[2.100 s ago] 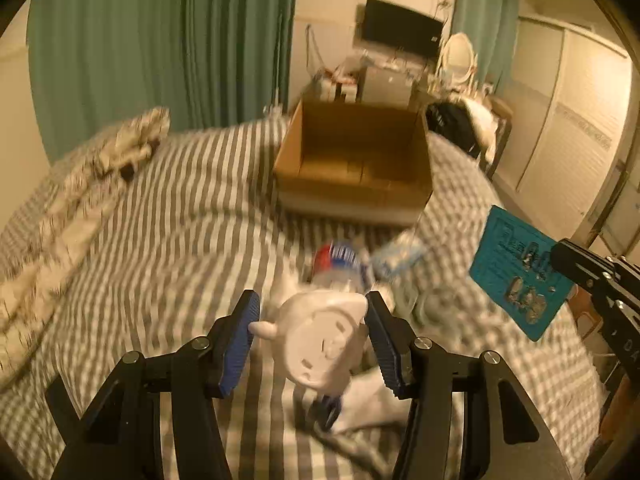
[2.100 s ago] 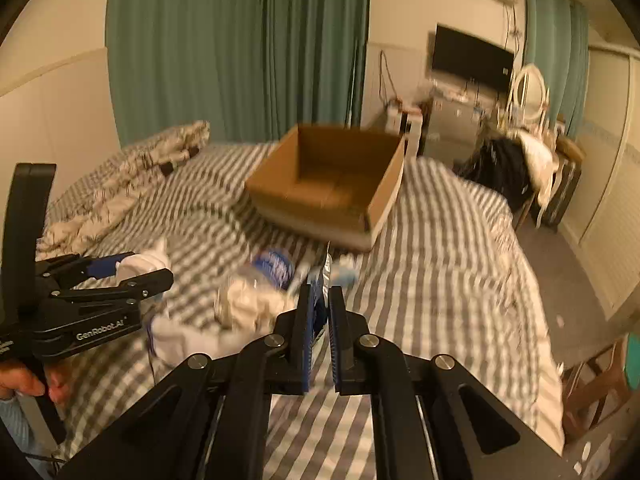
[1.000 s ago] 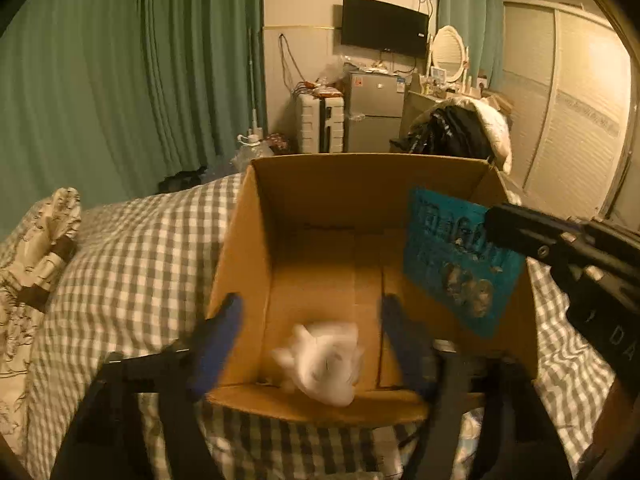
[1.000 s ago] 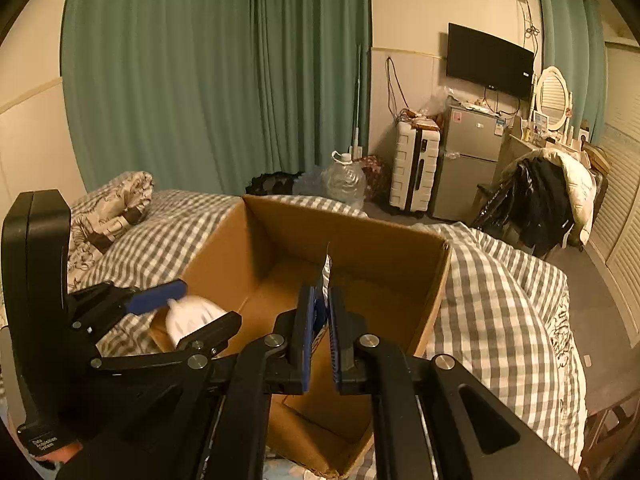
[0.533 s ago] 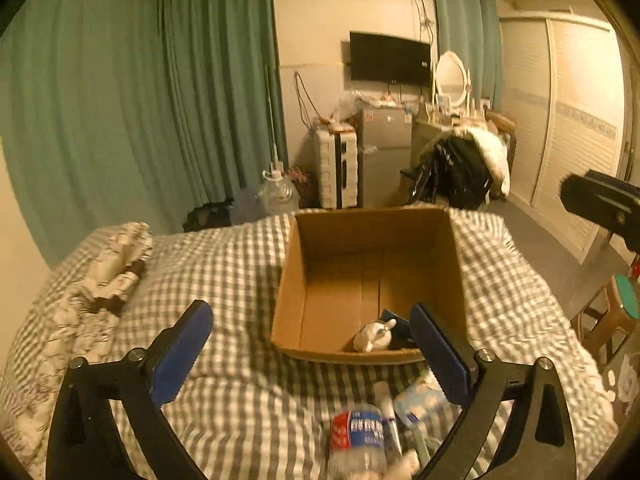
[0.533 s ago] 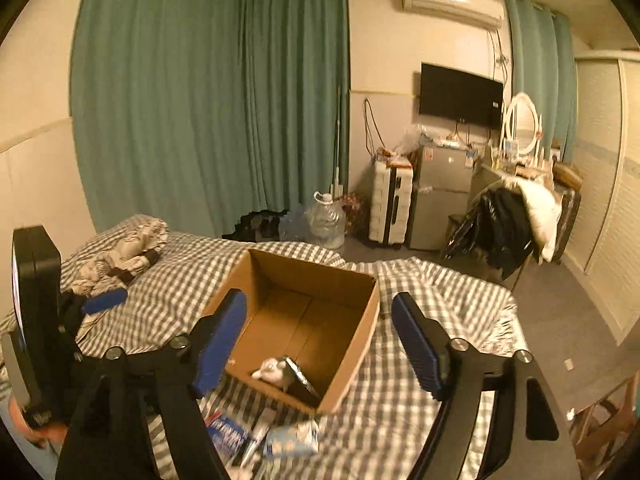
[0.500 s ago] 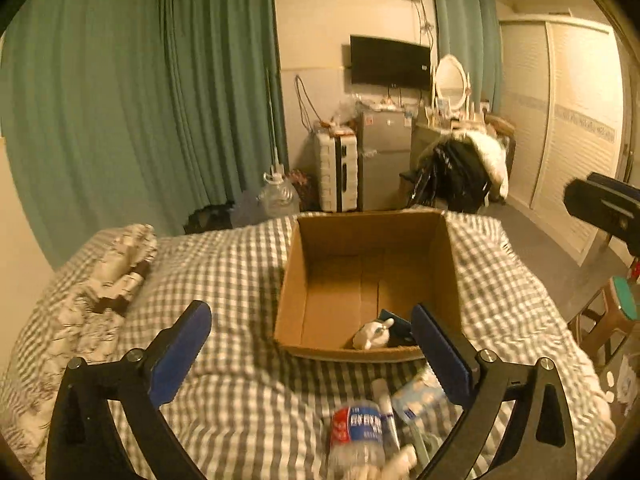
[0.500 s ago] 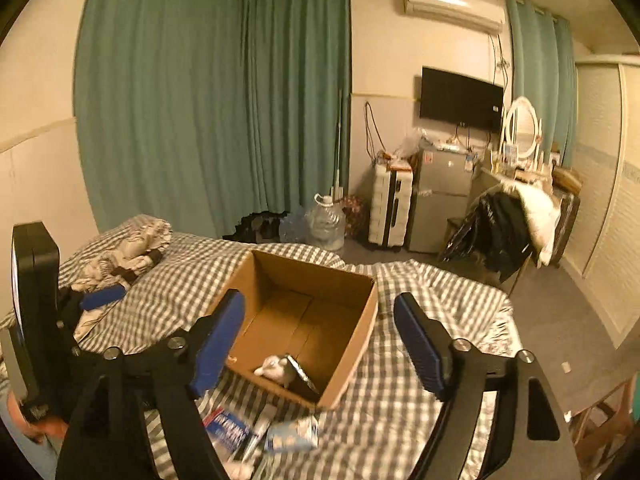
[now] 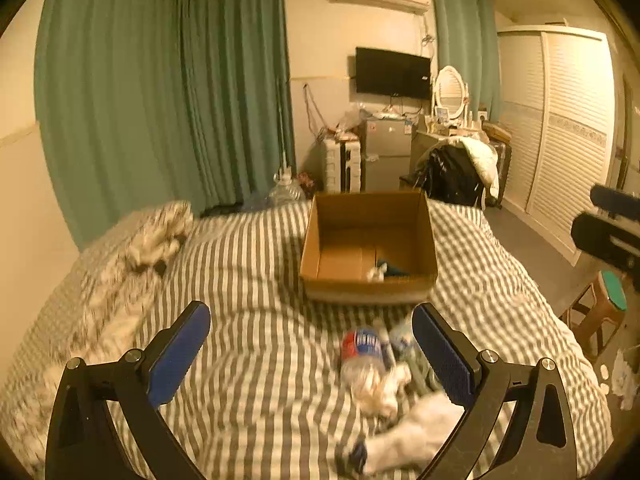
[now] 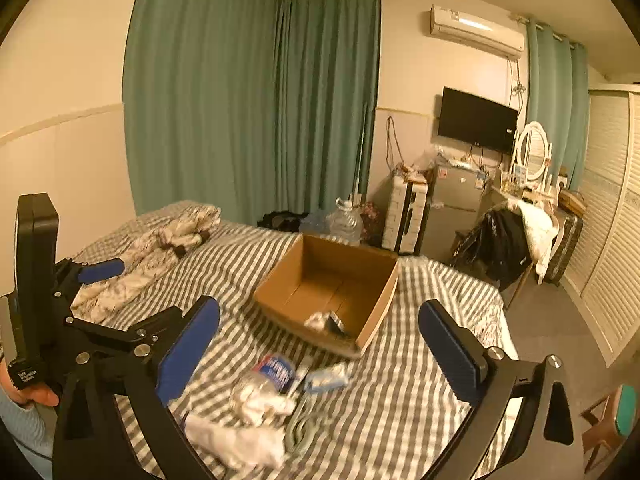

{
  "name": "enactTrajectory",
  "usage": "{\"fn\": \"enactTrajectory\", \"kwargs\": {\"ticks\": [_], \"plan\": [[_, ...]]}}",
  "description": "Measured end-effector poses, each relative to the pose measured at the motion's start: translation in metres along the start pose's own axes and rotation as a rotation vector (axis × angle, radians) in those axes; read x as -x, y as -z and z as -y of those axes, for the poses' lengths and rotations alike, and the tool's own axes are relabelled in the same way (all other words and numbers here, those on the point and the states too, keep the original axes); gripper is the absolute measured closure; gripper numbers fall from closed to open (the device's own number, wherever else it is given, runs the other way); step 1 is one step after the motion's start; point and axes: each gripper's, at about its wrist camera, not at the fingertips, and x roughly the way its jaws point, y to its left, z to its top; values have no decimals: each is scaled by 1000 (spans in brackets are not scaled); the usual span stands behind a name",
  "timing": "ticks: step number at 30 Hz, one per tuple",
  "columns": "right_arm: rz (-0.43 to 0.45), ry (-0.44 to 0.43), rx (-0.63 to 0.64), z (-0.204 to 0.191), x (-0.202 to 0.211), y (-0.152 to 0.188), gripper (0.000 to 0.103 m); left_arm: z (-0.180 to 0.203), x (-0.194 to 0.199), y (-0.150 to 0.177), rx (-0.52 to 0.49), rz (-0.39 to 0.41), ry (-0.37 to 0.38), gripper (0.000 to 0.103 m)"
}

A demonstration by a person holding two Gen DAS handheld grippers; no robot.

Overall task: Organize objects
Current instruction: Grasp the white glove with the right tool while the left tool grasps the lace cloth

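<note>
Cardboard box (image 9: 424, 248) sits far back; left gripper (image 9: 312, 344) spread wide & empty, right gripper (image 10: 320, 344) jaws opening, empty. Risk: plastic bottle (image 9: 362, 354) rolls off soft bedding when grabbed.

Bed (image 9: 248, 280) with grey-and-white checked cover carries everything. Open cardboard box (image 9: 430, 240) sits mid-bed. Patterned bedding (image 10: 160, 256) bunched at the far-left edge. Near edge: loose pile, apart from the box — plastic bottle (image 9: 362, 354), small pale packet (image 10: 328, 378), white crumpled items (image 10: 236, 442), blurred.
</note>
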Motion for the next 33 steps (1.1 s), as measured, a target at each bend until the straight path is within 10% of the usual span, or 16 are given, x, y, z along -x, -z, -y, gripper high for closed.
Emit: {"fn": "enactTrajectory", "kwargs": {"ticks": [13, 23, 33], "plan": [[-357, -30, 26, -39, -90, 136, 2, -6, -33, 102, 34, -195, -51, 0], [-504, -166, 55, -64, -131, 170, 3, -24, -53, 120, 73, -254, -96, 0], [-465, -161, 42, -62, -121, 161, 52, -21, -51, 115, 92, -254, -70, 0]]}}
